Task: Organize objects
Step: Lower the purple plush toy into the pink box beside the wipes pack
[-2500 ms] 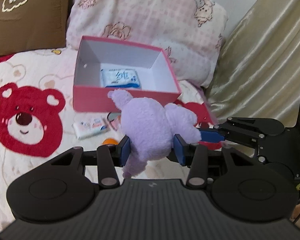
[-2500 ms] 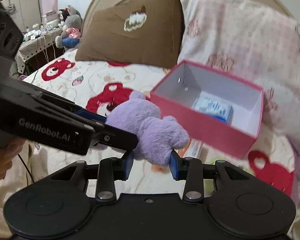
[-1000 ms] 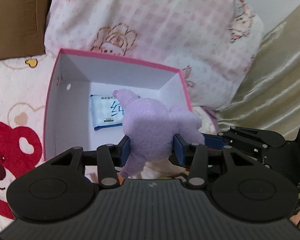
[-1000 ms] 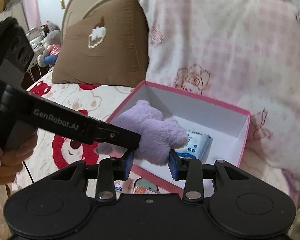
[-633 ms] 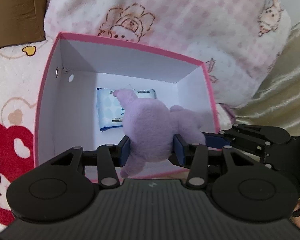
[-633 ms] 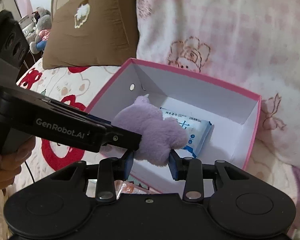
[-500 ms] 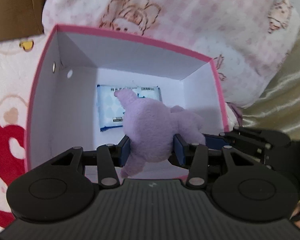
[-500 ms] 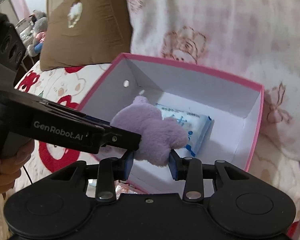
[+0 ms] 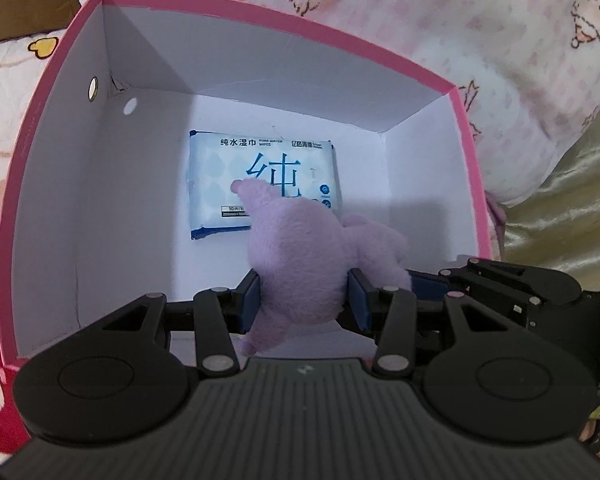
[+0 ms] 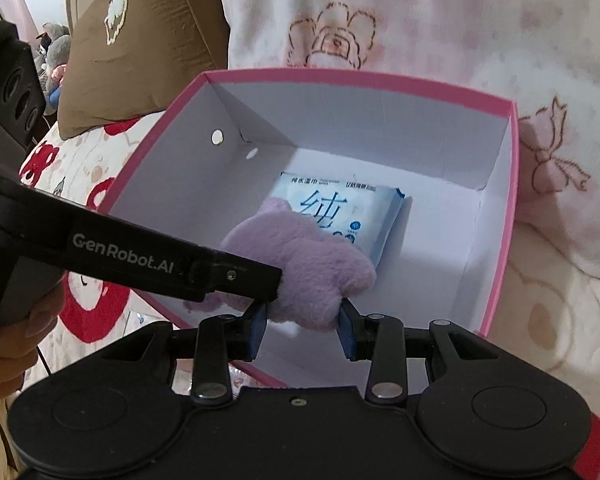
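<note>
A purple plush toy (image 9: pixel 300 256) hangs inside the open pink box (image 9: pixel 44 92), just above its white floor. Both grippers hold it. My left gripper (image 9: pixel 303 300) is shut on its body, blue pads pressed into the fur. My right gripper (image 10: pixel 302 328) is shut on the toy's (image 10: pixel 300 256) other end, reaching in over the pink box's (image 10: pixel 508 216) near wall. A pack of wet wipes (image 9: pixel 260 184) lies flat on the box floor beyond the toy; the plush covers its near corner. The same wet wipes (image 10: pixel 340 208) show in the right wrist view.
The box rests on a bear-print bedspread (image 9: pixel 4 184). A pink checked pillow (image 9: pixel 440 12) leans behind it and a brown pillow (image 10: pixel 140 40) stands to the left. A gold satin cloth (image 9: pixel 560 208) lies at the right. A hand (image 10: pixel 12 344) grips the left gripper's handle.
Both grippers have carried the plush toy from in front of the box to over its rim and down into it. The box now fills both views. The grips have not changed.
</note>
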Tool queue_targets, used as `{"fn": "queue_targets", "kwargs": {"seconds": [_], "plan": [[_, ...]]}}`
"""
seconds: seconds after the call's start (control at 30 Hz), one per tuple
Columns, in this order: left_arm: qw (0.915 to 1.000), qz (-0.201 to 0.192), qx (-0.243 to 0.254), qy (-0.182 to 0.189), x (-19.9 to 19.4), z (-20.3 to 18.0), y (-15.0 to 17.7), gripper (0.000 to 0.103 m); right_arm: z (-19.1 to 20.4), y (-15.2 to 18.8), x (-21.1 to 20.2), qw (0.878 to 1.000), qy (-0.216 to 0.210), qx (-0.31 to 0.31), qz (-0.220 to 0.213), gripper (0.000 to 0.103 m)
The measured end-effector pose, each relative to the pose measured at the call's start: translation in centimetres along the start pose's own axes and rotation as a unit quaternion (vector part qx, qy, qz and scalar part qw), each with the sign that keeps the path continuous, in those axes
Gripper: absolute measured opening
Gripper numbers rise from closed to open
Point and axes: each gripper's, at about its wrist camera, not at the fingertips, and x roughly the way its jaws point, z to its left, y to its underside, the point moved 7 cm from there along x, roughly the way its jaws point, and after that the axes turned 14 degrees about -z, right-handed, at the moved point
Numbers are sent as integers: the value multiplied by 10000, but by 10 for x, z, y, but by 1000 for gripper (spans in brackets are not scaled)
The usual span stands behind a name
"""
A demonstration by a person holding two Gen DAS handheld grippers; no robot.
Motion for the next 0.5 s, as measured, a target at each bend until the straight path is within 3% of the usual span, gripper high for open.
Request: {"fn": "queue_targets", "kwargs": {"seconds": [0.5], "plan": [[9994,129,-314,-62,23,25,3,45,0,1,35,9992,-35,-34,408,47]]}}
